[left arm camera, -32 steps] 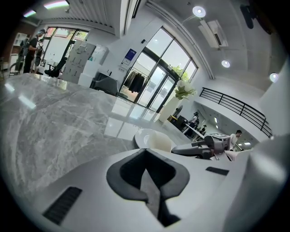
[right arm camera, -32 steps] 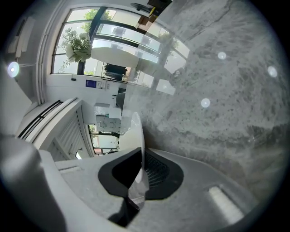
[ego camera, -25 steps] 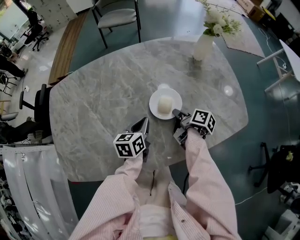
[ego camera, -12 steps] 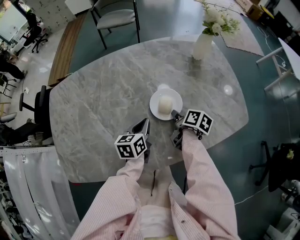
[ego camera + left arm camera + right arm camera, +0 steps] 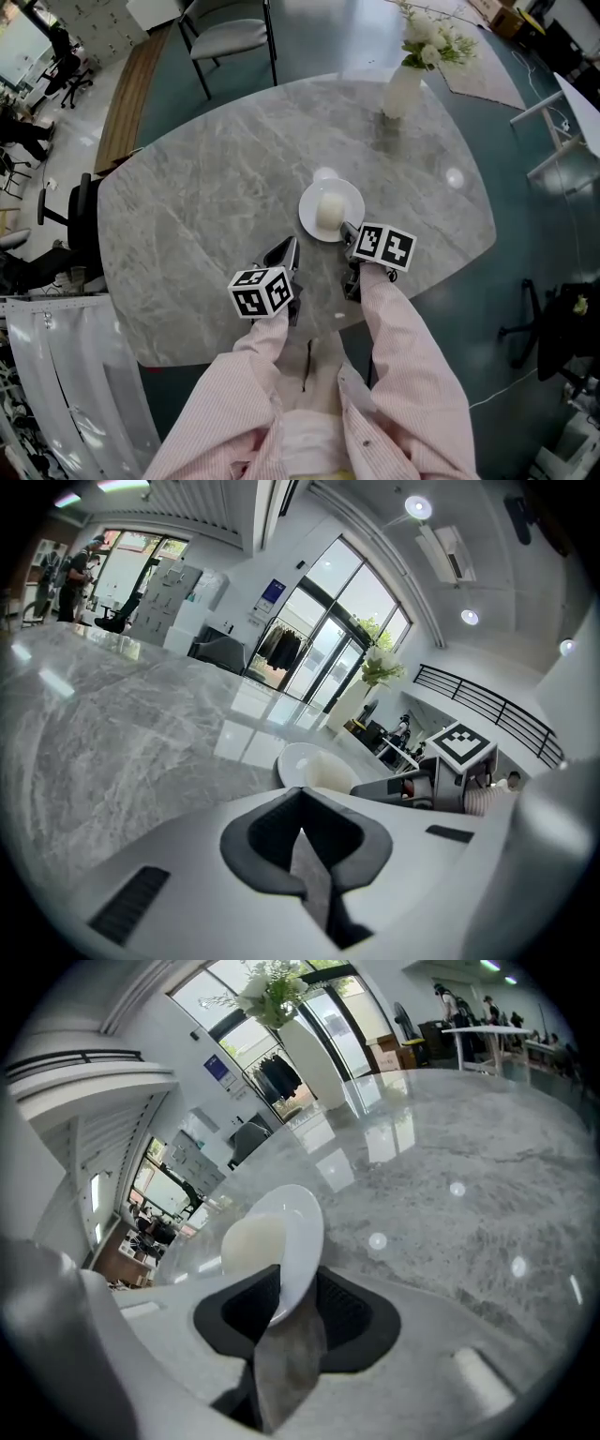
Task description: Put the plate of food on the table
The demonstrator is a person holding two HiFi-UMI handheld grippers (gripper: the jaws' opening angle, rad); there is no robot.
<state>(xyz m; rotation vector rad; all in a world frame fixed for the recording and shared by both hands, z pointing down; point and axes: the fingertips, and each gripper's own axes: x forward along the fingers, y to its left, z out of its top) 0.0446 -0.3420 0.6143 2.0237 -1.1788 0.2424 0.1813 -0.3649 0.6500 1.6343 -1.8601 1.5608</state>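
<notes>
A white plate (image 5: pixel 350 198) with a pale block of food (image 5: pixel 328 209) lies flat on the grey marble table (image 5: pixel 206 187). My right gripper (image 5: pixel 347 229) is at the plate's near rim. In the right gripper view the plate (image 5: pixel 302 1237) and food (image 5: pixel 249 1241) are seen edge-on. The rim sits between the jaws of the right gripper (image 5: pixel 287 1309), which have just been opening and stand clear of it on both sides. My left gripper (image 5: pixel 291 246) rests to the plate's left over bare table. Its tips meet with nothing between them (image 5: pixel 300 806).
A white vase of flowers (image 5: pixel 405 86) stands at the table's far side. A chair (image 5: pixel 230 36) is behind the table. The near table edge runs just under both grippers. A small glossy spot (image 5: pixel 324 174) lies beyond the plate.
The right gripper has rolled at the wrist, its marker cube turning flatter toward me, and its jaws have parted from the plate's rim. The plate and the left gripper have stayed put.
</notes>
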